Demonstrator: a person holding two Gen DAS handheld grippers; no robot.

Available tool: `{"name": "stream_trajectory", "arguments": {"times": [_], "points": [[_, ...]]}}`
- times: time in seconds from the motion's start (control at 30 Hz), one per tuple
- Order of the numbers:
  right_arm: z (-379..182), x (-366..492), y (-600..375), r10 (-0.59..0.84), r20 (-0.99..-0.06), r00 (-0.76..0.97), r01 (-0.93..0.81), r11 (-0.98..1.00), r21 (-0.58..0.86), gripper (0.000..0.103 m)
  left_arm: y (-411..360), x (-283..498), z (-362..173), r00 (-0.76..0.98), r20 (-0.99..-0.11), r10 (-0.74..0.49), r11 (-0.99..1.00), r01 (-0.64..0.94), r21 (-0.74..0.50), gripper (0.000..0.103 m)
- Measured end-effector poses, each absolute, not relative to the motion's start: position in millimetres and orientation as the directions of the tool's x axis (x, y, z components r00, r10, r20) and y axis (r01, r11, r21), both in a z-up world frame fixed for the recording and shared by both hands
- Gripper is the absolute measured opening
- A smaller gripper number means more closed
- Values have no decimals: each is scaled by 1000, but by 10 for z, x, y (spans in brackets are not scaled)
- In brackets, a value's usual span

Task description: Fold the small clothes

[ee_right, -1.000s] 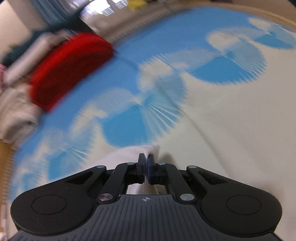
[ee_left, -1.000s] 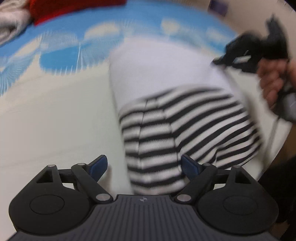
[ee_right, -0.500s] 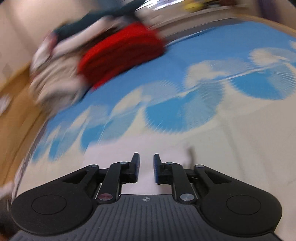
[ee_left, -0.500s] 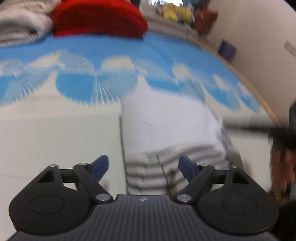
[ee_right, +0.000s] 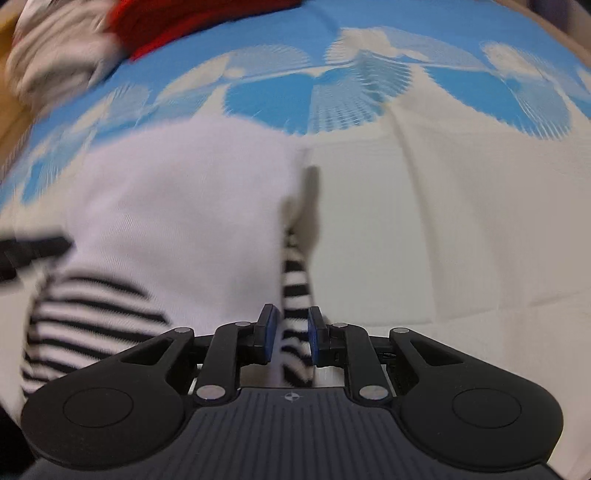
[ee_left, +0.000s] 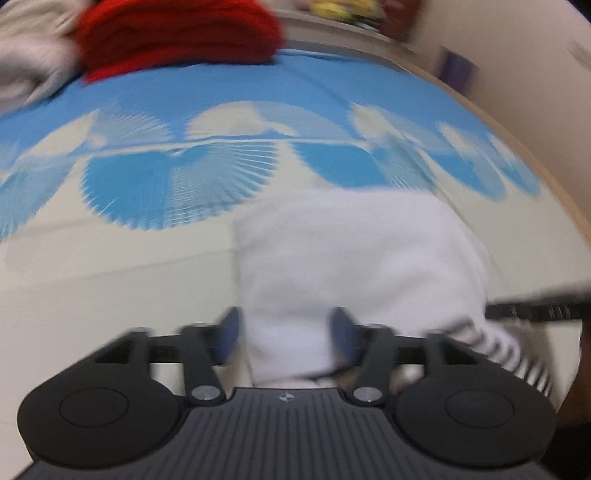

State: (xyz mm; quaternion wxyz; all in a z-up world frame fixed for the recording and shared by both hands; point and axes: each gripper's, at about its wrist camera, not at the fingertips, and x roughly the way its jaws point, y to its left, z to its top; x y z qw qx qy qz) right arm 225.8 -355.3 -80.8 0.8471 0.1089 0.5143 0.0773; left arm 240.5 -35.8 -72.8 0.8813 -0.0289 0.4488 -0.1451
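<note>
Beyond, red folded cloth (ee_left: 177,37); unobstructed

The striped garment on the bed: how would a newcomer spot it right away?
Start from the blue and cream fan-print bedspread. On its cream part lies the white garment with black-and-white stripes, its white part on top. The red folded knit and grey clothes at the far edge carry no stripes.

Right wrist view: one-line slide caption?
Right gripper, jaws open, straddles striped sleeve of white garment.
</note>
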Motion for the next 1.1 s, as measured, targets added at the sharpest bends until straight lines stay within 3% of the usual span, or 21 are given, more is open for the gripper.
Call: {"name": "stream_trajectory", "arguments": {"times": [0.03, 0.1, 0.13, 0.17, 0.4, 0.43, 0.5, 0.57, 0.63, 0.7, 0.87, 1.1], "points": [[-809, 2251, -3638, 253, -842, 477, 4, 957, 290, 24, -278, 2430, -708, 563, -775, -287, 958, 187, -218, 82], [-756, 2268, -3713, 270, -809, 522, 44, 939, 341, 44, -162, 2481, -718, 559, -777, -291, 954, 111, -277, 85], [-752, 2274, -3736, 270, -803, 532, 64, 933, 355, 61, -128, 2518, -758, 535, -783, -316, 944, 96, -315, 85], [-776, 2296, -3749, 267, -806, 528, 85, 928, 363, 67, -96, 2583, -796, 512, -787, -343, 932, 86, -351, 85], [-985, 2447, -3750, 319, -832, 455, 153, 892, 426, 67, 60, 2774, -1168, 408, -752, -517, 815, -34, -578, 89], [-971, 2424, -3731, 320, -831, 456, 151, 892, 426, 63, 50, 2799, -1191, 402, -742, -536, 802, -33, -597, 87], [-971, 2420, -3717, 342, -819, 460, 144, 882, 449, 45, 12, 2814, -1198, 400, -733, -550, 797, -11, -604, 86], [-932, 2401, -3662, 370, -803, 467, 123, 872, 474, 21, -32, 2828, -1171, 409, -734, -542, 809, 19, -587, 78], [-898, 2414, -3599, 359, -803, 475, 98, 886, 454, 12, -63, 2825, -1049, 459, -735, -500, 842, 58, -537, 46], [-869, 2441, -3556, 354, -799, 487, 99, 886, 452, 9, -85, 2790, -843, 536, -703, -468, 863, 108, -493, 41], [-719, 2582, -3462, 359, -734, 577, 96, 863, 497, 6, 38, 2824, -364, 677, -628, -385, 911, 170, -376, 40], [-464, 2951, -2949, 386, -613, 689, 1, 846, 533, 6, 640, 2850, 0, 816, -556, -157, 972, 27, -235, 41]]}}
